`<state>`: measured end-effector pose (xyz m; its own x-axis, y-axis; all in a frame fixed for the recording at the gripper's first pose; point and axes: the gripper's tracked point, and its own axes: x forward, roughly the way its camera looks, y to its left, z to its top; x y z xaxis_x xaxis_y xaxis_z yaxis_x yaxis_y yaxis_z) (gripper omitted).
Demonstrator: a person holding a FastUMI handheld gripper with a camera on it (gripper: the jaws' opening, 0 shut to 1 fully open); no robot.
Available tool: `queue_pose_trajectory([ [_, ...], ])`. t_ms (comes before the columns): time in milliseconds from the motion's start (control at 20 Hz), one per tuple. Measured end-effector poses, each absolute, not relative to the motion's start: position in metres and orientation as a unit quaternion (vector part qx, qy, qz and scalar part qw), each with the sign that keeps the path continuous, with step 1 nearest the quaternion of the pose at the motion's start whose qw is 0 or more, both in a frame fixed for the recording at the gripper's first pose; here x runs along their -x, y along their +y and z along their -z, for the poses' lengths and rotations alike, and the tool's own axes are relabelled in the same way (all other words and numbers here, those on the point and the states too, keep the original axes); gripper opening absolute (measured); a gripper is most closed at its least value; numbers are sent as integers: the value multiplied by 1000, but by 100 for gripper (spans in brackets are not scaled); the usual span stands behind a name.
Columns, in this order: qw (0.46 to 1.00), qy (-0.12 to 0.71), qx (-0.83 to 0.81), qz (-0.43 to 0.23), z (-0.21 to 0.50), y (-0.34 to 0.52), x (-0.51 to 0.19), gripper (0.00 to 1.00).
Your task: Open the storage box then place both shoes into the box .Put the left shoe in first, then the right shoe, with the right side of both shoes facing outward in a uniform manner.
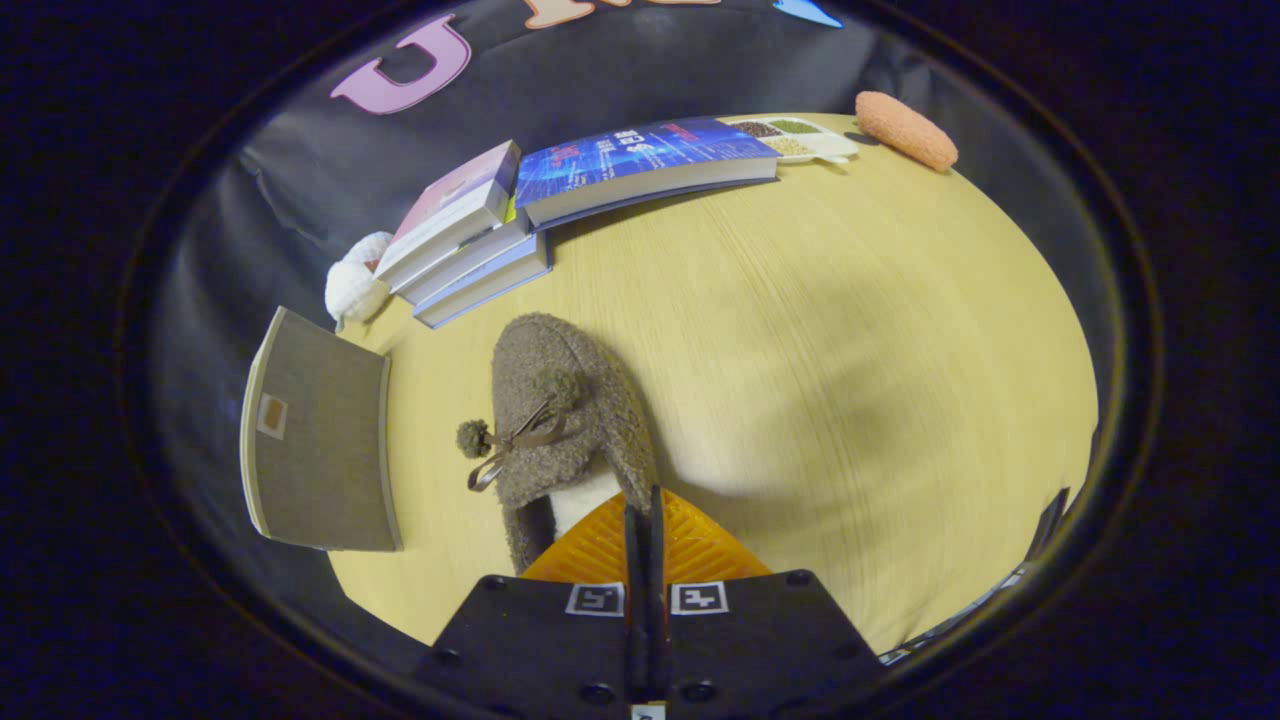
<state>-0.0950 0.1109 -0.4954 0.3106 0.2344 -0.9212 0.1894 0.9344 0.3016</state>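
Note:
A brown fuzzy slipper [560,400] with a pompom bow lies just ahead of my fingers, toe pointing away toward the books, its white lining showing at the heel opening. My gripper [645,495] has its orange fingers [600,548] pressed together at the right rim of the slipper's opening, and the rim seems pinched between them. The grey fabric storage box [320,440] stands to the left of the slipper at the table's left edge, with a small label on the face turned to me. Its inside is hidden.
Beyond the slipper, a stack of books [470,240] and a blue book [640,160] lie at the back of the wooden table [850,350]. A white fluffy thing [352,285], a divided dish [805,140] and an orange sponge [905,130] sit along the far edge.

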Motion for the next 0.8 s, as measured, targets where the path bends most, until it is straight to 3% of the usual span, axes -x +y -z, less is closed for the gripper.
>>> queue_pose_trajectory([
  [400, 778, 573, -256, -14, 463, 132, 81, 3],
  [800, 801, 526, -286, -24, 403, 162, 49, 3],
])
